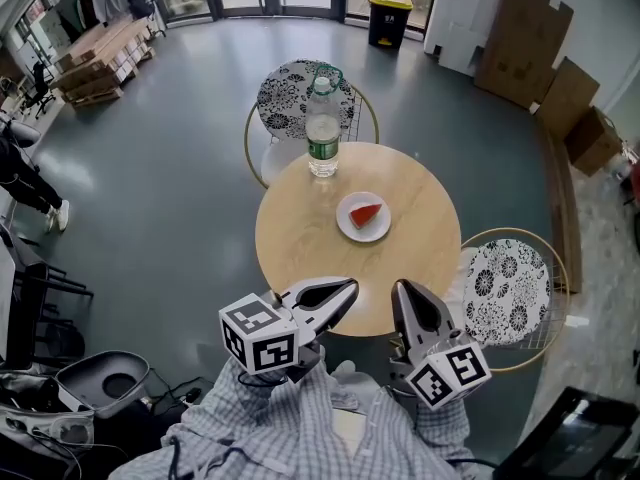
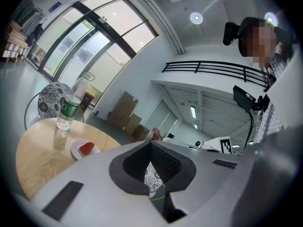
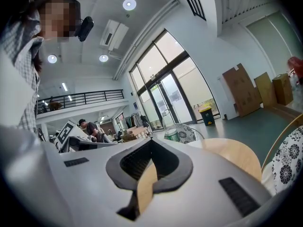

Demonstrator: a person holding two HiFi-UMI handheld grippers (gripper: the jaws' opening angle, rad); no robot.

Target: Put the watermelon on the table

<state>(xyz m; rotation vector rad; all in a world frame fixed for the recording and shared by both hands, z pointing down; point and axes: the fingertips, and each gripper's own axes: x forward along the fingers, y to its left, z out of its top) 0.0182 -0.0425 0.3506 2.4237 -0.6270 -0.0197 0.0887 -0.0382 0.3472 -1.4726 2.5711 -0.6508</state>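
A red watermelon slice point(image 1: 366, 213) lies on a small white plate point(image 1: 350, 226) near the middle of the round wooden table point(image 1: 300, 238). In the left gripper view the slice point(image 2: 87, 147) and plate point(image 2: 77, 152) sit left of the jaws. My left gripper point(image 1: 348, 288) hovers at the table's near edge, shut and empty. My right gripper point(image 1: 401, 288) is beside it, also shut with nothing in it. In each gripper view the jaws meet at their tips, left gripper point(image 2: 150, 141) and right gripper point(image 3: 151, 140). Both are short of the plate.
A clear water bottle point(image 1: 322, 128) with a green label stands at the table's far edge, also seen in the left gripper view point(image 2: 70, 109). Patterned wire chairs stand behind the table point(image 1: 300, 98) and at its right point(image 1: 515, 293). Cardboard boxes point(image 1: 535, 53) lean at the back right.
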